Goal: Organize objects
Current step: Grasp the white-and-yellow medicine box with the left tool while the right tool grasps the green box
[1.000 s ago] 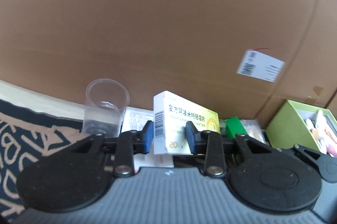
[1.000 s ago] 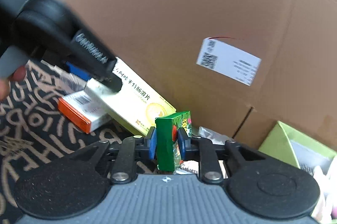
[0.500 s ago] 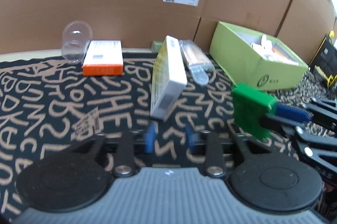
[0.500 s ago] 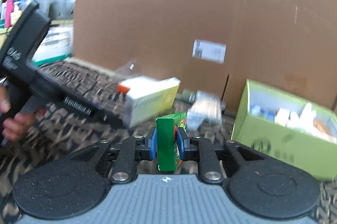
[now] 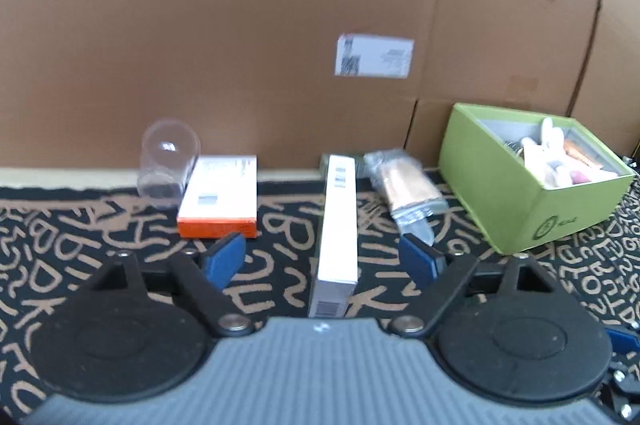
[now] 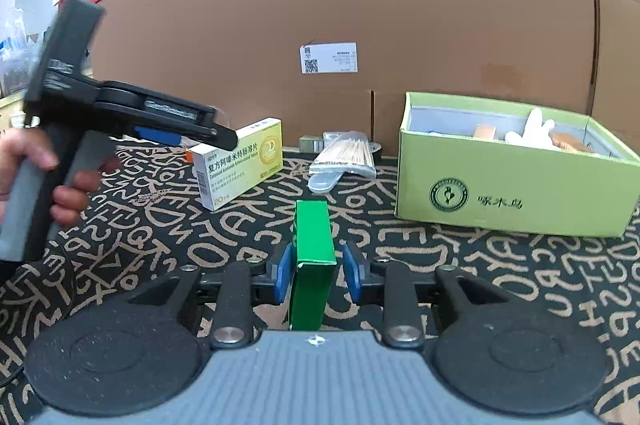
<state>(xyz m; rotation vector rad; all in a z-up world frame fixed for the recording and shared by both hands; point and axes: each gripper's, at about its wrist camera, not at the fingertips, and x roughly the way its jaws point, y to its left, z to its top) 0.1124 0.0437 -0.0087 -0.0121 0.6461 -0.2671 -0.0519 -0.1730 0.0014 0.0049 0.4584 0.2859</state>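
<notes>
A yellow-and-white medicine box (image 5: pixel 338 225) stands on its long edge on the patterned cloth. My left gripper (image 5: pixel 322 257) straddles its near end with the jaws wide and still opening, neither pad touching it. The right wrist view shows the same box (image 6: pixel 240 165) with the left gripper (image 6: pixel 200 137) above it, held by a hand (image 6: pixel 24 161). A small green box (image 6: pixel 314 237) rests on the cloth between the blue pads of my right gripper (image 6: pixel 315 269). Those jaws are opening, with a narrow gap on each side of the box.
A lime-green open box (image 5: pixel 520 201) with several items stands at the right. An orange-and-white box (image 5: pixel 218 201), a tipped clear cup (image 5: pixel 168 161) and a plastic bag of sticks (image 5: pixel 408 189) lie along the back. Tall cardboard cartons (image 6: pixel 360 5) wall off the far side.
The left gripper let go of the medicine box, which now stands on the cloth, and drew back with wider jaws. The right gripper carried the green box nearer, set it down and loosened.
</notes>
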